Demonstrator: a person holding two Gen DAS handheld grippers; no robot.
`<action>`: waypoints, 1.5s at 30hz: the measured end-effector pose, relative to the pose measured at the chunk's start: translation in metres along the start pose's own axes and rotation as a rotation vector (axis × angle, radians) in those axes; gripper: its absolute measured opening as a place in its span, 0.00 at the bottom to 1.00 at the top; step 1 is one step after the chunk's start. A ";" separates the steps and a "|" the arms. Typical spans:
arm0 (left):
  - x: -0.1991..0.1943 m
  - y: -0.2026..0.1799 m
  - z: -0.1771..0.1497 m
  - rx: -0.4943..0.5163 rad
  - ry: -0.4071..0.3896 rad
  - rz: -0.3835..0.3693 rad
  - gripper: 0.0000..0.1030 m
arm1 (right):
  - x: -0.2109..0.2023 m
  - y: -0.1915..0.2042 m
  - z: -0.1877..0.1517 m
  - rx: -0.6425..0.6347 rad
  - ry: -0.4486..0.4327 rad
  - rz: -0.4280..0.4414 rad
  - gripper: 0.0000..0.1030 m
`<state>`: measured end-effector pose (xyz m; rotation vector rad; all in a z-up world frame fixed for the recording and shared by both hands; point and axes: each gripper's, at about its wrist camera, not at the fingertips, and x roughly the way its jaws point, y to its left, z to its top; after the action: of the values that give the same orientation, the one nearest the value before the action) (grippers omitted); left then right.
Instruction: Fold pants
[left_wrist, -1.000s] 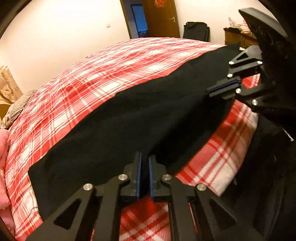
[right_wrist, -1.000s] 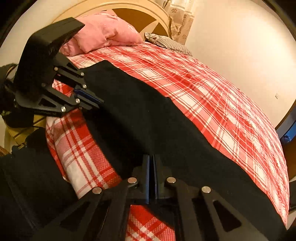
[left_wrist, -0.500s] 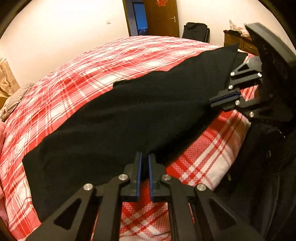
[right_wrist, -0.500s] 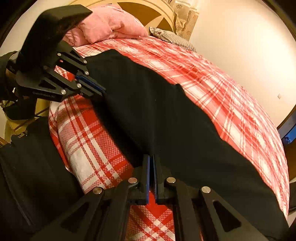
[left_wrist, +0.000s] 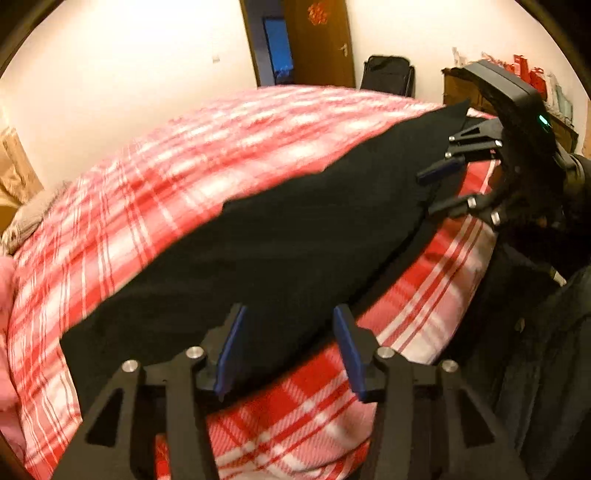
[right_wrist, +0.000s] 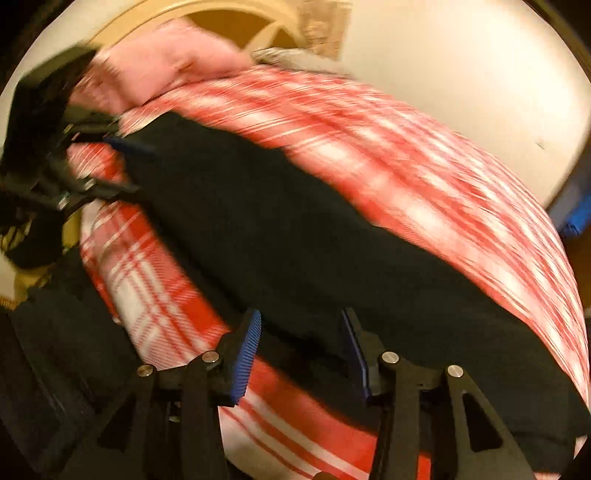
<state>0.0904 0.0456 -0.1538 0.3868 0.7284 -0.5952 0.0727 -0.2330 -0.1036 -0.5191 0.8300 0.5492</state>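
Black pants (left_wrist: 277, 251) lie in a long folded strip along the near side of a bed with a red-and-white plaid cover (left_wrist: 177, 177). My left gripper (left_wrist: 289, 314) is open, its blue pads either side of the pants' near edge. My right gripper (left_wrist: 436, 190) is open at the strip's far right end. In the right wrist view, which is blurred, the right gripper (right_wrist: 301, 317) stands open over the edge of the pants (right_wrist: 295, 236). The left gripper (right_wrist: 129, 166) is open at the far left end. Neither grips the cloth.
A pink pillow (right_wrist: 166, 62) and a wooden headboard (right_wrist: 221, 18) lie at one end of the bed. A door (left_wrist: 314, 40), a black bag (left_wrist: 388, 74) and a wooden dresser (left_wrist: 461, 88) stand by the far wall. A person's dark clothing (left_wrist: 535, 332) borders the bed's near side.
Both grippers were shut on the pants' near edge and have now opened, letting the cloth go. The pants lie lower and flatter on the bed.
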 end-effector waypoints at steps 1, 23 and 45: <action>0.000 -0.002 0.005 0.007 -0.008 -0.005 0.50 | -0.009 -0.015 -0.003 0.037 -0.005 -0.013 0.45; 0.110 -0.122 0.089 0.267 0.071 -0.228 0.32 | -0.137 -0.281 -0.166 1.009 -0.054 -0.370 0.45; 0.109 -0.109 0.111 0.217 0.072 -0.223 0.04 | -0.115 -0.377 -0.150 1.180 -0.138 -0.254 0.04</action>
<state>0.1426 -0.1367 -0.1687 0.5342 0.7838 -0.8786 0.1675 -0.6350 -0.0173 0.4929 0.7967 -0.1854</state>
